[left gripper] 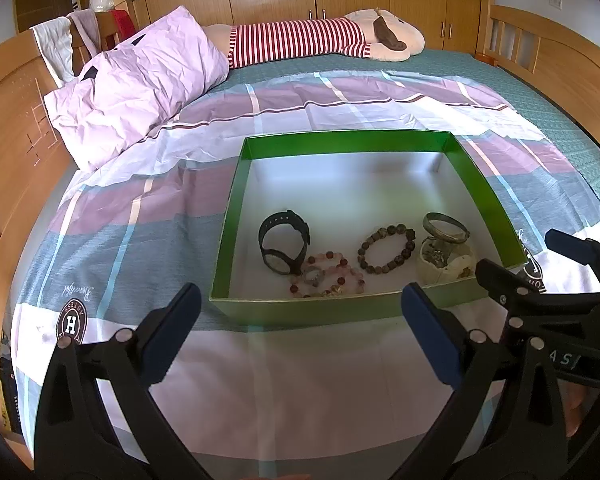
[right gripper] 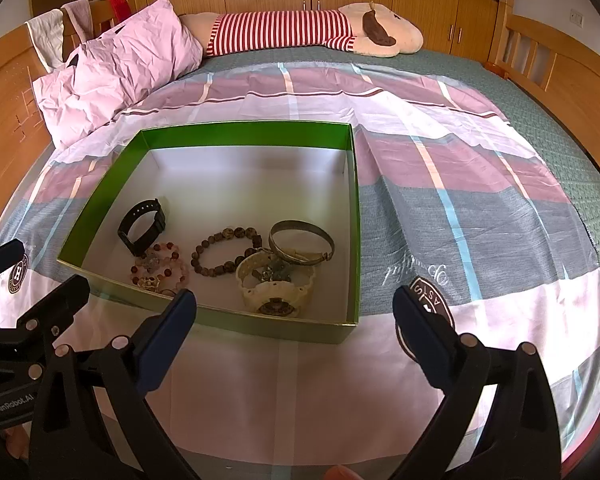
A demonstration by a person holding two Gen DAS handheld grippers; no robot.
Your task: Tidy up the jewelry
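Five pieces of jewelry lie in the near half of the green box: one black watch, one cream watch, one silver bangle, one brown bead bracelet, and one tangle of pink beads whose exact count cannot be told. Both the left gripper and the right gripper hover wide open and empty just outside the box's near wall, everything lying ahead of them. The cream watch, its long axis running away from the near wall, sits nearest the right gripper, the black watch nearer the left.
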